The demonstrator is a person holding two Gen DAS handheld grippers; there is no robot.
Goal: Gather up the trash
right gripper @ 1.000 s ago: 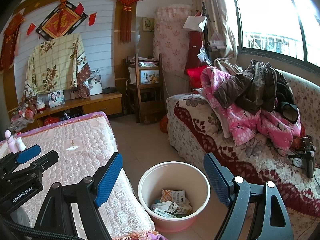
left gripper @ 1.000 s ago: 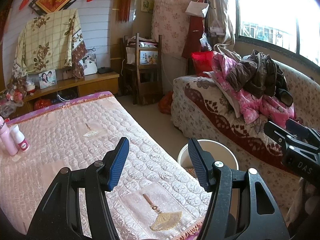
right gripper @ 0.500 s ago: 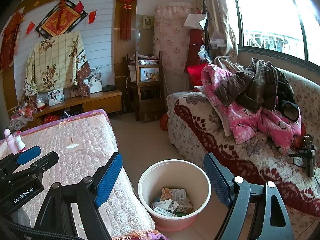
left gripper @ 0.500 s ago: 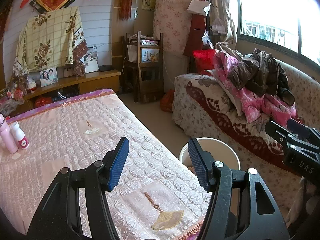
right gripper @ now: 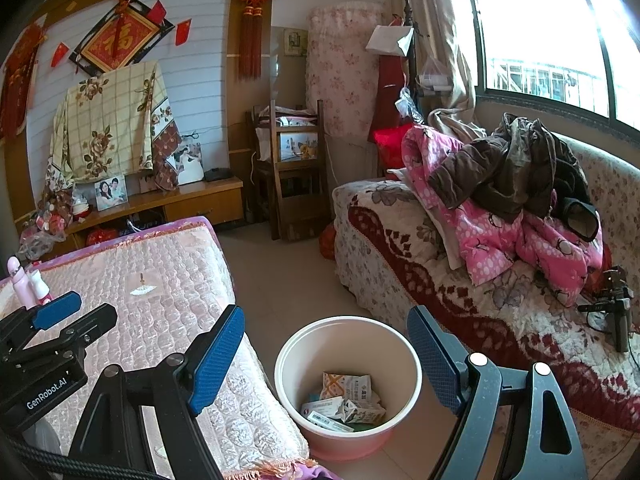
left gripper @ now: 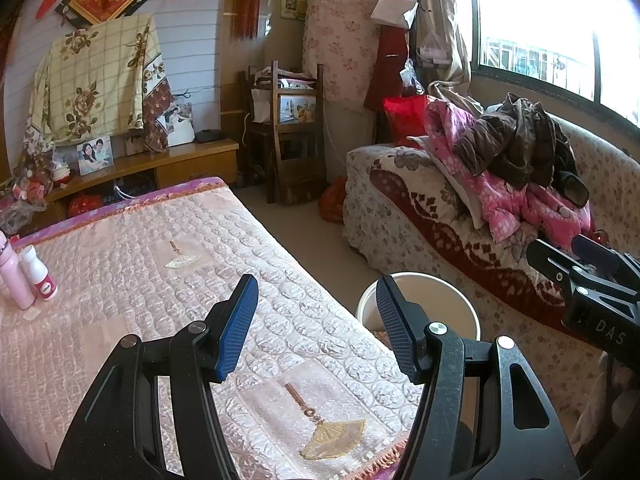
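Far left on the quilted table cover (left gripper: 120, 272), two small pink-and-white bottles (left gripper: 28, 276) stand upright, touching or nearly so; whether they count as trash cannot be told. Left gripper (left gripper: 316, 320) hovers over the cover's near corner, jaws parted, nothing between the pads; the bottles lie well off to its left and farther away. No loose wrapper or scrap is visible on the cover. Moving right, the white bin (right gripper: 348, 384) sits on the floor just beside the table edge, with several crumpled packets (right gripper: 344, 398) in its bottom. Right gripper (right gripper: 326, 356) is poised above the bin, jaws spread wide and empty, the bin mouth framed between them. Judgement: collection looks largely done; if the bottles are next, the left hand is nearer.
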